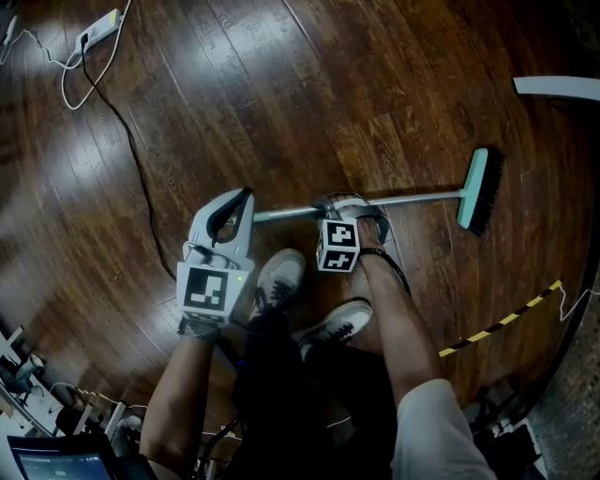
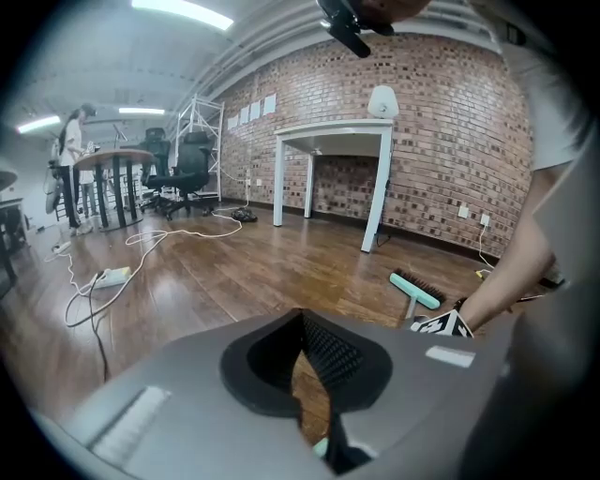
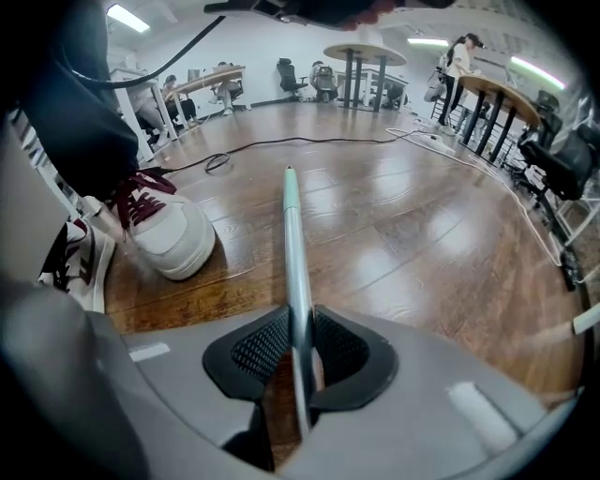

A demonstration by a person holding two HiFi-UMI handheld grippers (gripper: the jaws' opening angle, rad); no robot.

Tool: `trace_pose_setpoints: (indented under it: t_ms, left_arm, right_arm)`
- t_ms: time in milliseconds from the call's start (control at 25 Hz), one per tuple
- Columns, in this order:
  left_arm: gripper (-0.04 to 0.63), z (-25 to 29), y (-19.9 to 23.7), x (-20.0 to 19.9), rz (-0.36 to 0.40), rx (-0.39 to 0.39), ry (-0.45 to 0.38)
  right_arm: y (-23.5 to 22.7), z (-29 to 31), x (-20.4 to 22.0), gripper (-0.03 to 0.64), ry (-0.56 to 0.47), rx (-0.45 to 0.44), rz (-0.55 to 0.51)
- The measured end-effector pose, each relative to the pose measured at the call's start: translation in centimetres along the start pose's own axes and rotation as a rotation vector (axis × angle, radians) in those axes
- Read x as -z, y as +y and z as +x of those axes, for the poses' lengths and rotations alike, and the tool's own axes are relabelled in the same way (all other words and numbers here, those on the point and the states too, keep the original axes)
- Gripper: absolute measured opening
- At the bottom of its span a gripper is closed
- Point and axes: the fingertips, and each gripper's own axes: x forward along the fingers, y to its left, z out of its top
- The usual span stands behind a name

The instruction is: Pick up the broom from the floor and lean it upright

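The broom lies flat on the wood floor, its teal head with black bristles (image 1: 481,190) at the right and its grey handle (image 1: 422,198) running left. My right gripper (image 1: 352,204) points steeply down over the middle of the handle. In the right gripper view both black pads press on the handle (image 3: 292,244), so the right gripper (image 3: 300,337) is shut on it. My left gripper (image 1: 242,197) hovers by the handle's left end, its jaws together and holding nothing. The left gripper view shows the left gripper (image 2: 302,323) and the broom head (image 2: 417,289) beyond it.
The person's two white shoes (image 1: 277,278) (image 1: 337,323) stand just below the handle. A black cable (image 1: 131,141) and a white power strip (image 1: 98,28) lie at upper left. Yellow-black tape (image 1: 502,323) crosses the floor at right. A white table (image 2: 333,141) stands by the brick wall.
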Motion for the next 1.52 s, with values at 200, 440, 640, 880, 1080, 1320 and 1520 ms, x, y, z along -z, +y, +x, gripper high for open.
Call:
trace_pose_setpoints:
  t_ms: [200, 440, 640, 880, 1080, 1320, 1520]
  left_arm:
    - [0.001, -0.9, -0.8, -2.5, 0.011, 0.006, -0.027]
    - [0.002, -4.3, -2.2, -10.1, 0.012, 0.002, -0.085]
    - [0.002, -7.2, -4.5, -17.8, 0.045, 0.030, -0.116]
    - [0.002, -9.7, -8.5, -29.5, 0.100, 0.096, -0.168]
    - [0.002, -11.1, -13.2, -37.1, 0.157, 0.164, -0.220]
    - [0.002, -11.5, -20.2, -42.4, 0.204, 0.258, -0.214]
    - [0.002, -11.7, -25.9, -46.4, 0.224, 0.327, -0.262]
  right_arm:
    - [-2.2, -4.0, 1.0, 0.094, -0.004, 0.089, 0.071]
    - [-5.1, -12.4, 2.1, 0.092, -0.030, 0.227, 0.188]
    - [-6.6, -21.3, 3.4, 0.094, -0.066, 0.331, 0.321]
    - [-7.9, -33.7, 5.9, 0.097, -0.141, 0.503, 0.496]
    - [-7.7, -43.7, 9.6, 0.094, -0.185, 0.659, 0.645]
    - [-6.0, -53.8, 14.9, 0.089, -0.247, 0.798, 0.828]
    - [-3.2, -59.4, 18.5, 0.091, -0.297, 0.880, 0.980]
